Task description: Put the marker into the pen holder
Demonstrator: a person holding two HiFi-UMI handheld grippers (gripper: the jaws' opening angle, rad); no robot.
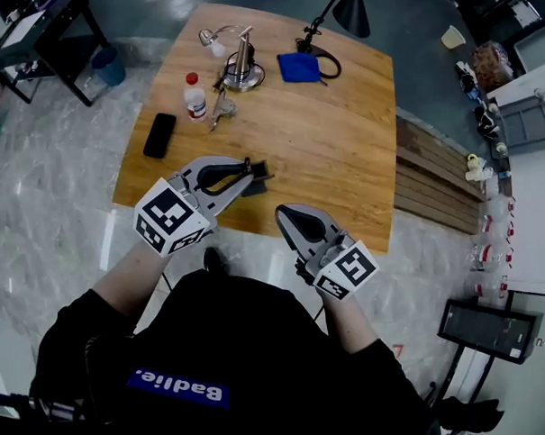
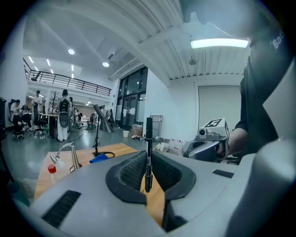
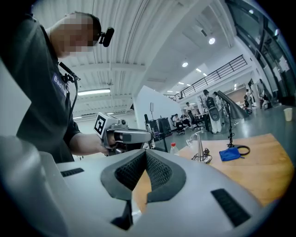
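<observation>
Head view: L gripper (image 1: 258, 173) clamps the marker (image 1: 248, 166) over the table's (image 1: 341, 137) near edge. R gripper (image 1: 283, 213) is just right of it, off the edge. A dark box (image 1: 253, 188) under the L jaws is half hidden and may be the marker's destination; can't tell. Metal stand (image 1: 240, 65) at far side.
L gripper view: jaws pinch the marker's lower barrel, marker upright. Prob. light, stiff, smooth, so it could pivot; mid-barrel grip looks safer.
R gripper view: jaws meet at tips, nothing between.
</observation>
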